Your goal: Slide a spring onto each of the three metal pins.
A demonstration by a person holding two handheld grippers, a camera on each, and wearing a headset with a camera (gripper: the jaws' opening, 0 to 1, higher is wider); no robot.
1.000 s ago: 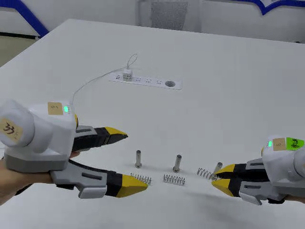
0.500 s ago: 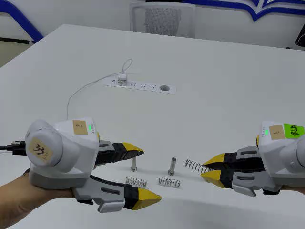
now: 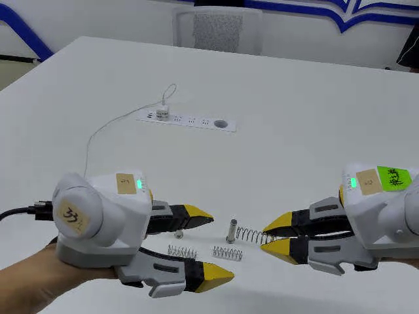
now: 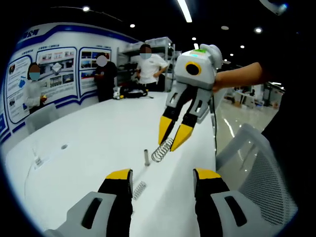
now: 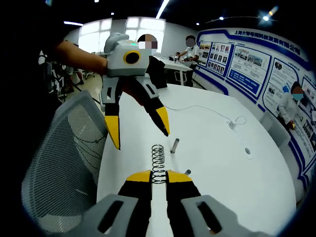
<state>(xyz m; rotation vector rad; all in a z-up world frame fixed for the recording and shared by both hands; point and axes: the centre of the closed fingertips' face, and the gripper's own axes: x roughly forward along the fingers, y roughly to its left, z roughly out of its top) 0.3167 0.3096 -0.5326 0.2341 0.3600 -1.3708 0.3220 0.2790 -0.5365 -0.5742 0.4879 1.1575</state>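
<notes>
My right gripper [image 3: 268, 238] is shut on one end of a spring [image 3: 249, 234], which sticks out level toward the middle pin [image 3: 232, 230] and ends just beside it. That held spring [image 5: 158, 163] points at the pin [image 5: 174, 145] in the right gripper view, with a second pin [image 5: 187, 172] beside my jaw. My left gripper [image 3: 219, 246] stands open, its jaws above and below two loose springs [image 3: 182, 251] [image 3: 227, 253] on the table. Another pin [image 3: 178, 233] peeks out under its upper jaw. In the left gripper view, my open left gripper [image 4: 163, 175] faces the right gripper [image 4: 175, 133], the spring [image 4: 160, 149] and a pin [image 4: 146, 157].
A white power strip [image 3: 185, 120] with a plugged-in charger [image 3: 162, 115] and cable lies further back on the white table [image 3: 314, 131]. A mesh chair [image 3: 216, 29] stands at the far edge, another [image 5: 64, 163] at the near side. People stand in the background.
My right gripper has lifted the rightmost spring off the table and carried it left to the middle pin. My left gripper has come in closer from the left, still open.
</notes>
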